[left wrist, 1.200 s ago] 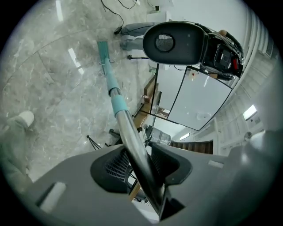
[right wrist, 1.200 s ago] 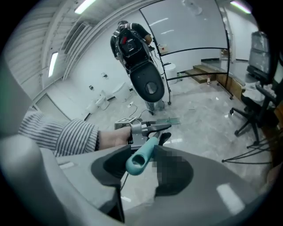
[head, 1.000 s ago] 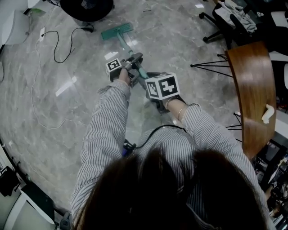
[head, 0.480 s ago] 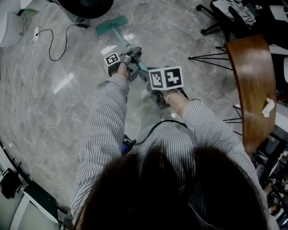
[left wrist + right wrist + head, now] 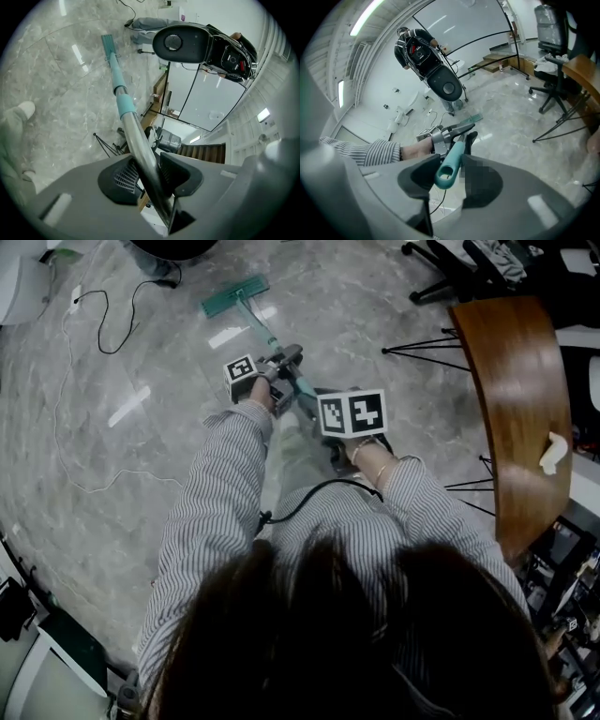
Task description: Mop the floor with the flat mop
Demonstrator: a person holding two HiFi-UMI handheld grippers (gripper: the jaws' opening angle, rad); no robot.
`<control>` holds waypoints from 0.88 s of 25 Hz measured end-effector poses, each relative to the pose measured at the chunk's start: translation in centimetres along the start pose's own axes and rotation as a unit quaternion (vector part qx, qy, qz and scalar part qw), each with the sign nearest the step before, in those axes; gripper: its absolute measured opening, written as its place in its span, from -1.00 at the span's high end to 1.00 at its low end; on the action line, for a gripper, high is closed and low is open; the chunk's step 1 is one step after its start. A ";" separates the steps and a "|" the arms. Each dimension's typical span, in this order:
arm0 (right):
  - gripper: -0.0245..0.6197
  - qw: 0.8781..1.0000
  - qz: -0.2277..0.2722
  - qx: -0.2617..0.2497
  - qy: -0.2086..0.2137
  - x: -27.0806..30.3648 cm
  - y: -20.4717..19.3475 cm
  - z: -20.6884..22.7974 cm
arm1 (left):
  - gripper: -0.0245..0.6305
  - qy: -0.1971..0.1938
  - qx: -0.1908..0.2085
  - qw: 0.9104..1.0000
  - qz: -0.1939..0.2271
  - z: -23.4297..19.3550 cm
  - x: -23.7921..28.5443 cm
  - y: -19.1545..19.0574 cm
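**Both grippers clamped on a mop pole over a marble floor**

A person in a striped shirt stands on a grey marble floor and handles a flat mop with a hand-held gripper in each hand. The mop's teal head lies flat on the floor ahead of the person, at the upper left of the head view and close to a looping black cable. Its pole slants back from the head toward the person's body.

The left gripper is the forward one. Its own view shows the jaws closed on the bare metal part of the pole, on the near side of a teal sleeve. The right gripper sits behind it, nearer the body. Its jaws are clamped on the teal handle end, whose hanging hole faces the camera. Both marker cubes face up toward the head camera, the left one farther out and the right one closer in.

A thin white cable trails over the floor at the left. At the right stands a curved wooden tabletop on thin black legs, with a small white object lying on it. Beyond it is a black office chair. The left gripper view catches a pale shoe on the marble at its left edge.
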State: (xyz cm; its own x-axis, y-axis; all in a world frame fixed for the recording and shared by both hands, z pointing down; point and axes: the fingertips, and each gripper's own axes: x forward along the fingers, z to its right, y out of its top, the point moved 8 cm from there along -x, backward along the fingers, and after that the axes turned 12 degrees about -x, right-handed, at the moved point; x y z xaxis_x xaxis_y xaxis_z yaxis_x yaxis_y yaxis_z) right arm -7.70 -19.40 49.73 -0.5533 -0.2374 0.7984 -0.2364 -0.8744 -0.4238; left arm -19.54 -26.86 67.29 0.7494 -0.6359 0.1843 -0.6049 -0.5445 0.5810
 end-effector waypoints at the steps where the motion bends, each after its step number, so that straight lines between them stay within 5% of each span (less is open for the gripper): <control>1: 0.49 1.000 0.002 0.003 0.002 -1.1 -1.5 0.4 | 0.50 0.007 0.006 1.000 -0.002 -1.2 0.0 -1.3; 6: 0.50 1.000 0.008 0.008 0.011 -7.5 -10.6 3.7 | 0.50 0.027 0.020 0.999 -0.016 -8.0 0.8 -10.1; 14: 0.53 0.998 0.014 0.052 0.014 -18.6 -28.1 9.6 | 0.55 -0.008 -0.004 1.000 -0.010 -21.4 1.7 -27.0; 22: 0.55 0.998 0.009 0.068 0.002 -30.4 -42.5 11.2 | 0.57 0.031 -0.034 0.995 -0.087 -30.3 0.6 -43.8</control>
State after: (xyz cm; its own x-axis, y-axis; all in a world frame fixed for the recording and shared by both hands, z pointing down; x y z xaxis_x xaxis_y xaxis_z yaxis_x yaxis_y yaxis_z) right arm 28.12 20.26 48.32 -0.5599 -0.2527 0.7891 -0.1158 -0.9191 -0.3766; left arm 15.58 13.23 65.98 0.8578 -0.4988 0.1241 -0.4468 -0.6042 0.6598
